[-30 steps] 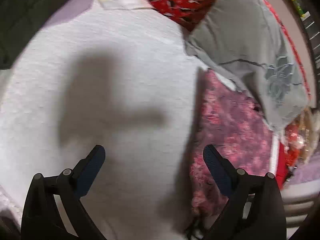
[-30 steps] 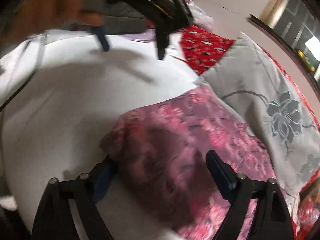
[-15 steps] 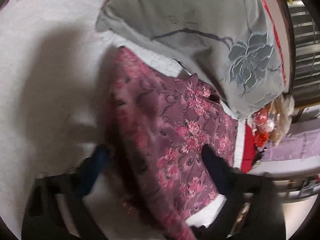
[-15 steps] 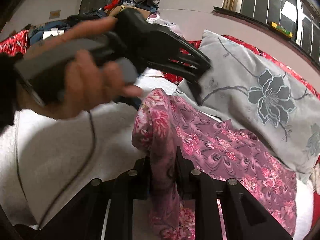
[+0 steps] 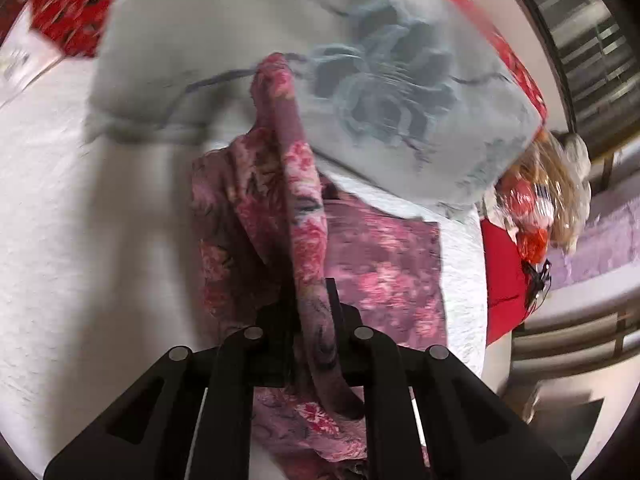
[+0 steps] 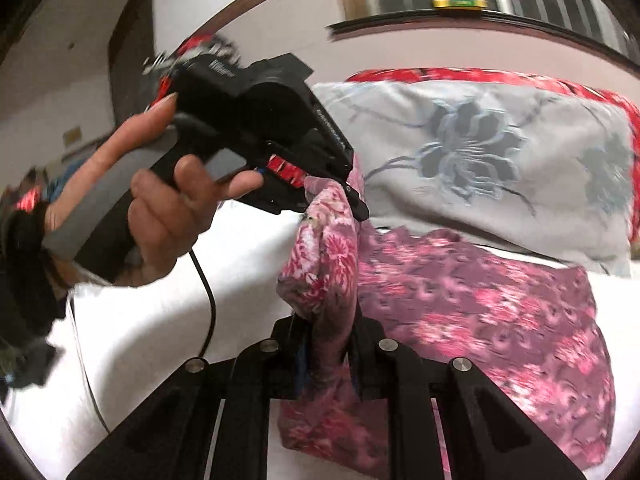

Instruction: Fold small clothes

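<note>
White lettering showed on the black body of the left gripper [image 6: 352, 196], too blurred to read; its jaws had just been closing and pinched a bunched edge of the pink floral garment [image 6: 472, 300]; the right gripper [image 6: 328, 344] gripped the same edge lower down, its jaws too having just narrowed onto the cloth. The raised edge ran as a taut ridge between the two grippers, pointing toward the grey flowered pillow [image 5: 248, 52]; the rest of the garment lay spread on the white bedspread [image 5: 80, 216] just beside that pillow; a hand [image 6: 160, 208] held the left gripper's handle.
</note>
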Available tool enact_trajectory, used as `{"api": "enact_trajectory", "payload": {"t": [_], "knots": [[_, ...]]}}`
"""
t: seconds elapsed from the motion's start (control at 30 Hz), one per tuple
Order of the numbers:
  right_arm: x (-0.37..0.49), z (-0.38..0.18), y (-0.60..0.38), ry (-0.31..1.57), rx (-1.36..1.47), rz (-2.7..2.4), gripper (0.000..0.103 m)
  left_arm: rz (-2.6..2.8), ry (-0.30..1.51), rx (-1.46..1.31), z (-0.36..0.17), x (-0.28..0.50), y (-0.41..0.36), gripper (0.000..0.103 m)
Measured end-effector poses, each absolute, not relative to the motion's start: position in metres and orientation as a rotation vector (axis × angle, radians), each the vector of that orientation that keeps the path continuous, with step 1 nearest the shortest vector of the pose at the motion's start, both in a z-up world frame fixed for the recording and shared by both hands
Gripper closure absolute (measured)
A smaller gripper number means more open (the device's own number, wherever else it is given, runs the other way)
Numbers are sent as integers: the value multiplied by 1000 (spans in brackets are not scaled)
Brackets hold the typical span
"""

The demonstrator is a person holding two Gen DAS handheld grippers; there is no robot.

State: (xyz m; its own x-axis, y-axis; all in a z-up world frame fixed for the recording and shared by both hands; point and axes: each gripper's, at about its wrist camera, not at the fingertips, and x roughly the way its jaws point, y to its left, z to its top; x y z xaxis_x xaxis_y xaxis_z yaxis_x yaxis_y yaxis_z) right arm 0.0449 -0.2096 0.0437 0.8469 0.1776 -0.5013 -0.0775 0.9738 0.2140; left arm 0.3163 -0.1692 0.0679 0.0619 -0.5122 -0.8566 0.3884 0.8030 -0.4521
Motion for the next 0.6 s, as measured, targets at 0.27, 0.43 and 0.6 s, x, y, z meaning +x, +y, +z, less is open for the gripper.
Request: {"api": "enact_trajectory", "payload": {"t": [0.27, 0.43, 0.6], "knots": [[2, 49, -293, 492, 382, 31, 90, -727, 1336, -6, 73, 281, -275, 93], [-27, 39, -348, 481, 525, -48, 91, -770, 1356, 82, 55, 256, -348, 93], [-47, 3, -396, 549, 731, -109, 91, -732, 1434, 156, 8, 236, -395, 88]]}}
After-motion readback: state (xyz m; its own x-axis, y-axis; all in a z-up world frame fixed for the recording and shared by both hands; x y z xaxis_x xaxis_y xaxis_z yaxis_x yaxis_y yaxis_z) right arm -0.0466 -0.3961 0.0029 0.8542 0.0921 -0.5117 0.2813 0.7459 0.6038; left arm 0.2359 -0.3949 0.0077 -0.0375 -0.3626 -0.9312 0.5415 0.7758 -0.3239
